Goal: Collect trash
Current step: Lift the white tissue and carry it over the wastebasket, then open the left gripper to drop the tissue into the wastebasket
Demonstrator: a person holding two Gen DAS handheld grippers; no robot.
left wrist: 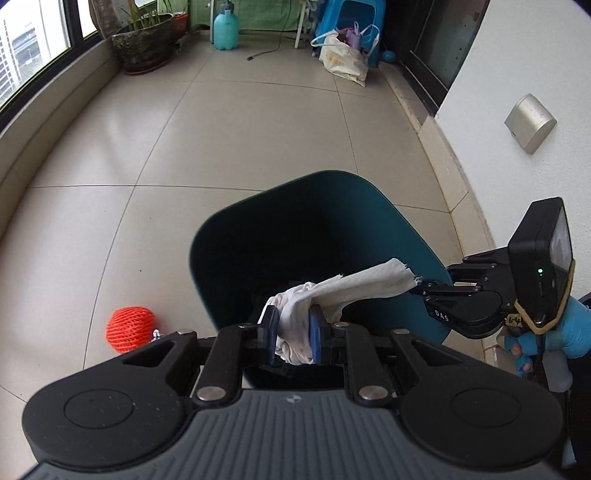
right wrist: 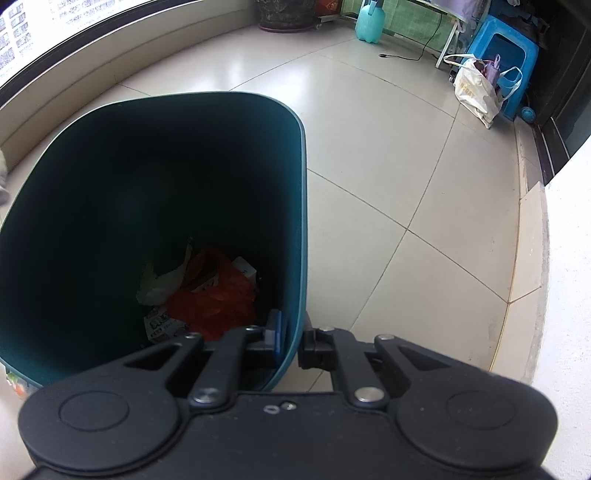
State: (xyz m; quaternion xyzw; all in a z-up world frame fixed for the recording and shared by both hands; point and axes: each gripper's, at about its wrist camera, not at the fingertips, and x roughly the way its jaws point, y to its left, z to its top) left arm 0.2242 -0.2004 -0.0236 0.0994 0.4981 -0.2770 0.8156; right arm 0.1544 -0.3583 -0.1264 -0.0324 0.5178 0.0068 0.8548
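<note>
Overhead, left fingers (left wrist: 293, 338) pinching crumpled white tissue (left wrist: 343, 291), right fingers (right wrist: 291, 341) clamping teal bin (right wrist: 155, 110) rim.

The floor (left wrist: 240, 122) is laid with large pale beige tiles with thin dark joints. A dark teal trash bin (right wrist: 155, 155) stands on it in the near middle. Just left of the bin lies an orange-red mesh ball (left wrist: 129, 328). Far off stand a potted plant (left wrist: 146, 44) at the left, a teal spray bottle (left wrist: 226, 27), a black cable end (left wrist: 258, 55), a white bag (left wrist: 345, 59) and a blue plastic stool (right wrist: 500, 48) at the right.
</note>
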